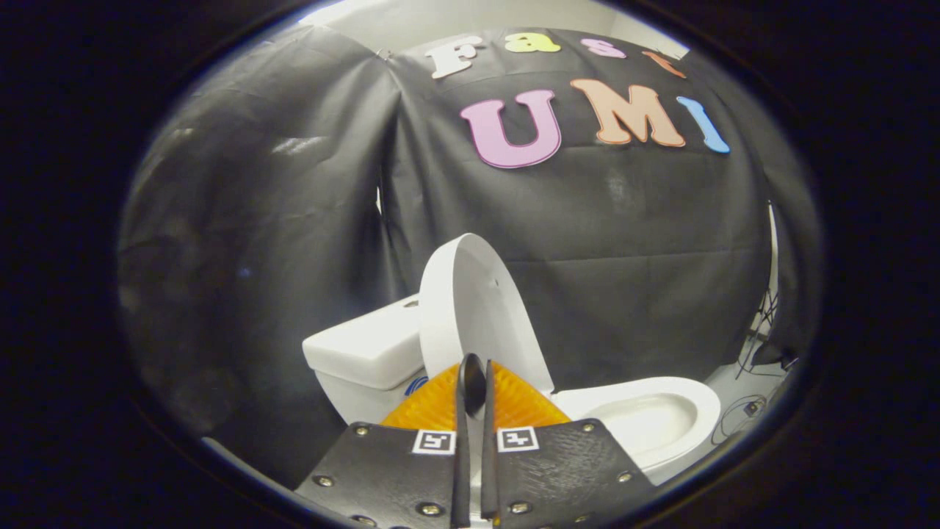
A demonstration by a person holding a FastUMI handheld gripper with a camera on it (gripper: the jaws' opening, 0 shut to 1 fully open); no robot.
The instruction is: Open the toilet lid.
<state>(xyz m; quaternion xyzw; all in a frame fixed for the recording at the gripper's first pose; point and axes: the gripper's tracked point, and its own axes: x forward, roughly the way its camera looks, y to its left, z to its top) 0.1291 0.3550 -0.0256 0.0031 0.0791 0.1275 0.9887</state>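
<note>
Black cloth walls close off the booth, pale floor with cables far right. Gripper view: toilet lid (pixel 470 308) stands raised, near upright, leaning back toward the tank (pixel 363 349), so opening looks about done. Gripper (pixel 476 382) fingers nearly closed, narrow gap, tips at the lid's lower edge; cannot tell if both press it. Bowl (pixel 653 419) sits right of them, exposed, looks empty.

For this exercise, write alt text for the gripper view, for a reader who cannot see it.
A white toilet lid stands raised, nearly upright, leaning toward the tank and leaving the bowl open. The gripper has its fingers nearly together just in front of the lid's lower edge; whether they touch it is unclear.
</note>
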